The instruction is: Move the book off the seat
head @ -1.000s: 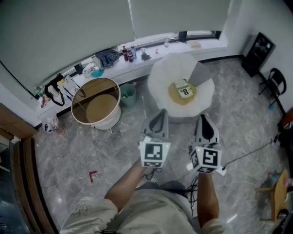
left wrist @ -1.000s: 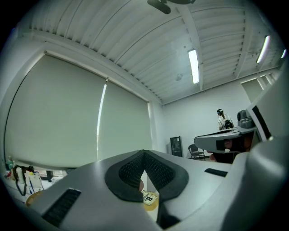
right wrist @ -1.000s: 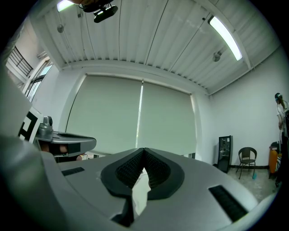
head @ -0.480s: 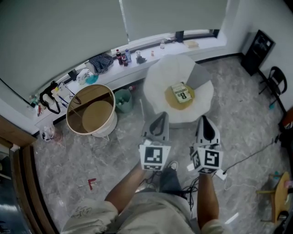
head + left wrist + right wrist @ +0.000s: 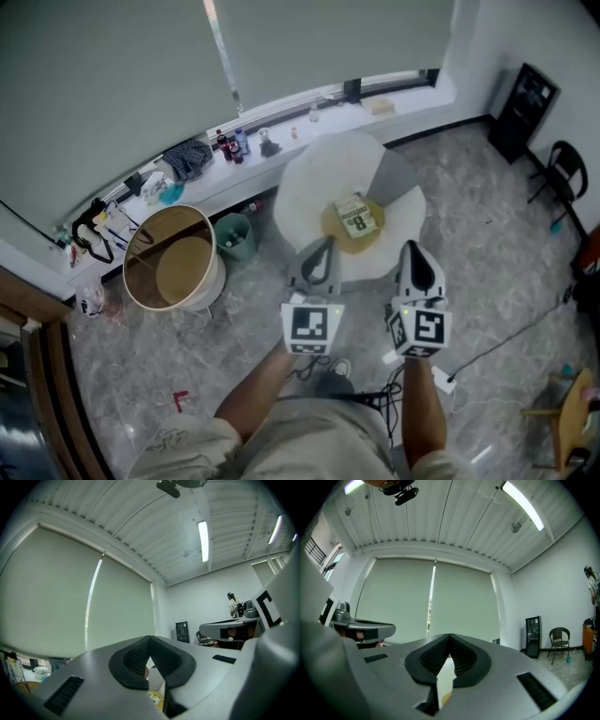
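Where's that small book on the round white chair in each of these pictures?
Head view: the small book lies on the yellow cushion of the round white chair, above centre.
Left gripper view: seemingly a sliver, bottom middle.
Right gripper view: cannot be made out.
Shared landmark: bright gap between the pale blinds.

The head camera looked steeply down from above the person, with the left gripper [image 5: 325, 242] and right gripper [image 5: 411, 247] close below and the white chair [image 5: 314, 178] at twelve o'clock. Each gripper camera rode just behind its jaws, facing level toward the roller blind [image 5: 328, 56], which all three views shared.
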